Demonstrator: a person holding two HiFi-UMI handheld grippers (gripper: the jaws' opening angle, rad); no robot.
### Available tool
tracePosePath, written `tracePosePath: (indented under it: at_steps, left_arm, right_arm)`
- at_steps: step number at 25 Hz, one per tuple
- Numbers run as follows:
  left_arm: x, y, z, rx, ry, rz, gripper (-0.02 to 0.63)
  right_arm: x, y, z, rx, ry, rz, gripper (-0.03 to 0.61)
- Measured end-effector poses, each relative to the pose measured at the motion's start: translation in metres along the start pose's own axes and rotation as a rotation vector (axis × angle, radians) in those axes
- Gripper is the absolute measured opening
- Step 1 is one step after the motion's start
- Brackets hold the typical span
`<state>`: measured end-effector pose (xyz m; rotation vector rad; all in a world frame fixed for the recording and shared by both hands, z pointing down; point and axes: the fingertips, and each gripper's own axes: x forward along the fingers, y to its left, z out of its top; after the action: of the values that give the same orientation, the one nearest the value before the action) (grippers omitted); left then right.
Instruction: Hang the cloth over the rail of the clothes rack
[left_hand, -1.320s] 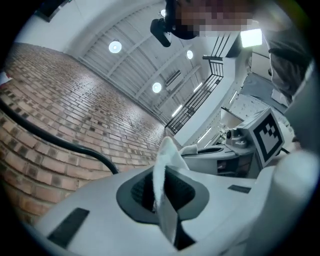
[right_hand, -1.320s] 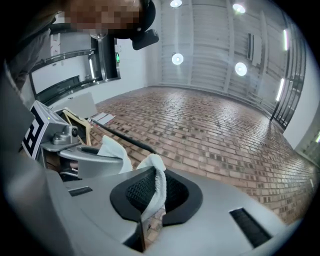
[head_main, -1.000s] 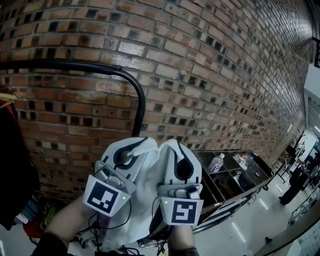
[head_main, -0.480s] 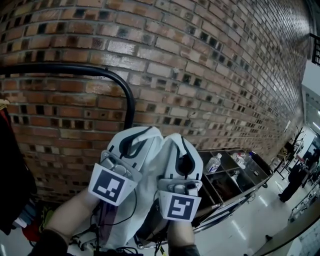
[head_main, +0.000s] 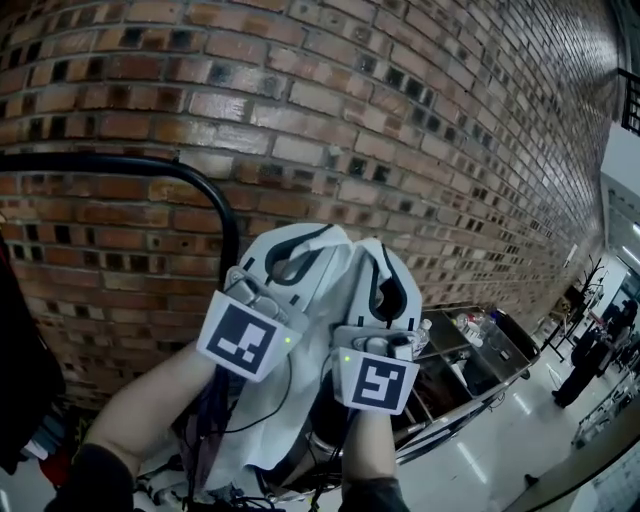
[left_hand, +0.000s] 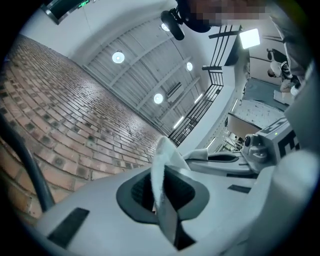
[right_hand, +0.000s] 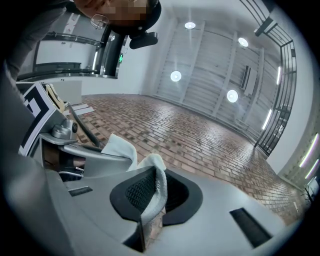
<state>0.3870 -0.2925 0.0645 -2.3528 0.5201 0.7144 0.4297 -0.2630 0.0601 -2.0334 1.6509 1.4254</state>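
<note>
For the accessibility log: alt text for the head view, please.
The left gripper and right gripper, side by side, each hold a white cloth up before a brick wall. A black rail curves down at their left.

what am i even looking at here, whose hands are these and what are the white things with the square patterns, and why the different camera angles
There is no robot here. A person holds a clamp tool in each hand. The white shells are the left gripper and the right gripper, and the cubes with square patterns are part of them.

The head view comes from a camera on the person's head. The two gripper views come from a camera riding on each gripper, looking along its jaws and up towards the ceiling.

Both grippers are shut on the top edge of a white cloth, which hangs down below them. Ahead is a brick wall. The black rail of a clothes rack curves at the left, and the cloth is not yet over it. Dark clothes hang at the far left, and a metal shelf cart stands at the lower right.
</note>
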Motion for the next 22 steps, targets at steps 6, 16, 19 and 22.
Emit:
tracePosePath:
  at_steps: [6,16,19,22]
  left_arm:
    - [0.048,0.014,-0.004,0.031,-0.007,-0.007,0.043]
    - [0.105,0.06,-0.012,0.185,0.055,0.012,0.044]
    - [0.127,0.09,-0.005,0.223,0.09,0.028,0.044]
    - [0.138,0.115,0.006,0.267,0.107,0.041,0.043]
  right_arm:
    - [0.039,-0.028,-0.012,0.004,-0.004,-0.014,0.012]
    - [0.094,-0.043,-0.029,0.069,-0.008,0.013,0.012]
    - [0.111,-0.036,-0.02,0.041,-0.038,0.03,0.012]
    - [0.121,-0.022,-0.01,0.039,-0.068,0.054,0.012]
